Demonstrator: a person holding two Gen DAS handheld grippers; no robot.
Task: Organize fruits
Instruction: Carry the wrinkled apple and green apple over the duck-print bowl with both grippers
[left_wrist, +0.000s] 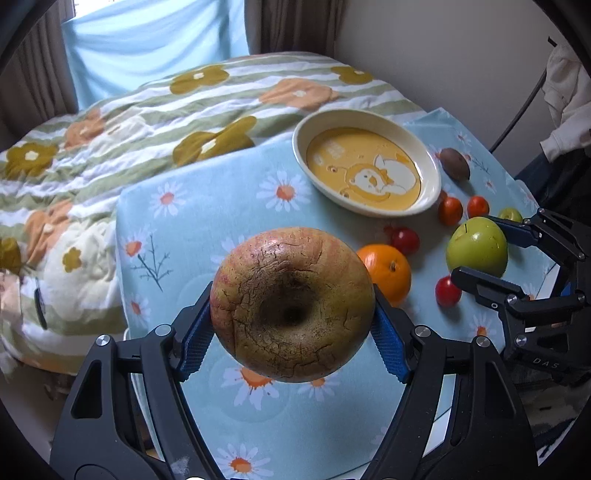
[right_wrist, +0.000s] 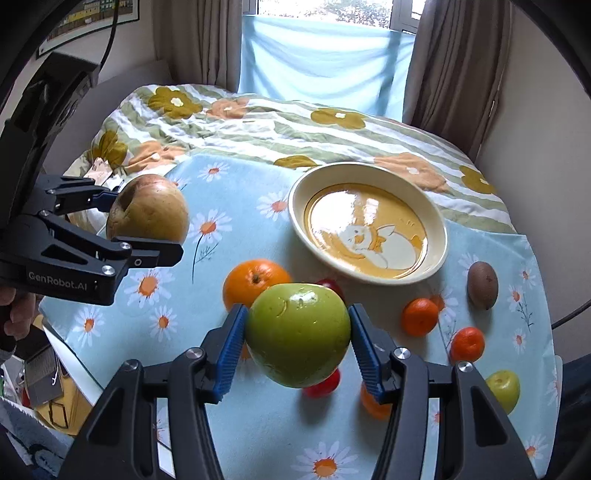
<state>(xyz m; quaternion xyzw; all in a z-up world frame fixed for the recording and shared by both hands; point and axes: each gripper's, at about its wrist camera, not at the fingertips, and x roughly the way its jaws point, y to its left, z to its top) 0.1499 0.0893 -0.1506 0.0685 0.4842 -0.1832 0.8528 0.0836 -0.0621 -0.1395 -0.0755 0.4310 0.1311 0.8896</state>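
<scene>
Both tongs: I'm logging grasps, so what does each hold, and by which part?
The left tongs grip the brownish apple by its sides. The right tongs grip the green apple by its sides.

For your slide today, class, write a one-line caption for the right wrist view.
Right gripper lifts a green apple above scattered fruit, toward an empty plate.
</scene>
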